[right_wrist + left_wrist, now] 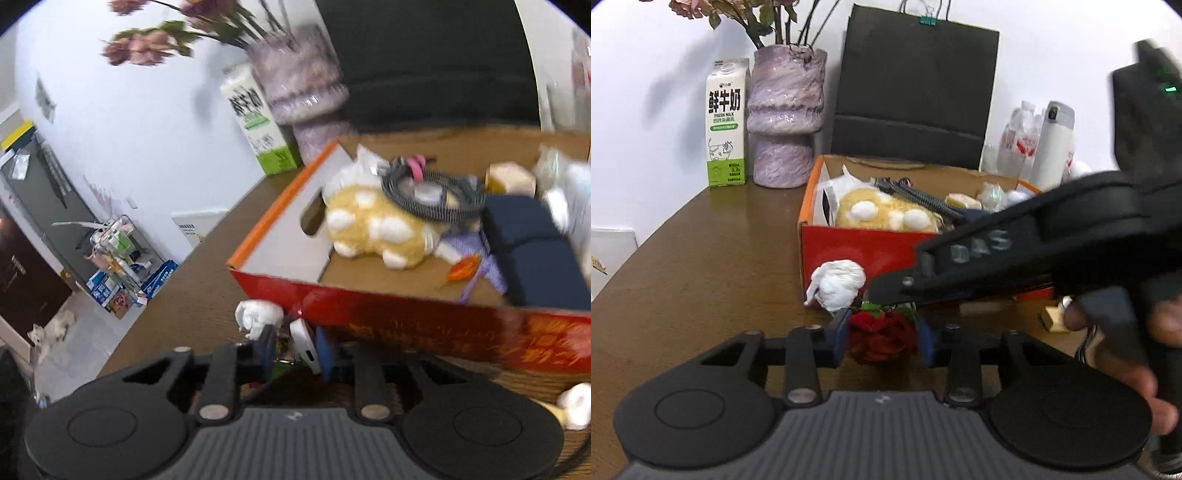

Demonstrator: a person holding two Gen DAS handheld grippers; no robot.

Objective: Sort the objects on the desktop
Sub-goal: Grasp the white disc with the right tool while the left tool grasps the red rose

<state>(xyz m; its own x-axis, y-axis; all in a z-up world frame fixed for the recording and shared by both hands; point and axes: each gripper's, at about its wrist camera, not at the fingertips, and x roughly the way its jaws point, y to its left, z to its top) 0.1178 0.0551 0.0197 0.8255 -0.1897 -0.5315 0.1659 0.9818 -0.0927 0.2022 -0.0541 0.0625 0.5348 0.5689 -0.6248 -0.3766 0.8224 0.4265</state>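
Note:
A red rose (882, 332) lies on the brown table in front of the red cardboard box (849, 247), and my left gripper (884, 338) is shut on it, a pad against each side. My right gripper (882, 291) reaches in from the right, just above the rose. In the blurred right wrist view, a small white block (303, 339) stands between the right gripper's (297, 350) narrow jaws. It leans on the right finger, with a thin slit at the left one. A crumpled white tissue (838, 284) (258, 315) lies to the left. The box (369, 306) holds a yellow plush toy (882, 210) (376, 225), a cable and several small items.
A milk carton (726, 122), a purple vase (786, 118), a black paper bag (916, 85), water bottles (1019, 140) and a white flask (1052, 147) stand along the back wall. A small yellowish block (1052, 319) lies at the right. The table's edge curves away at the left.

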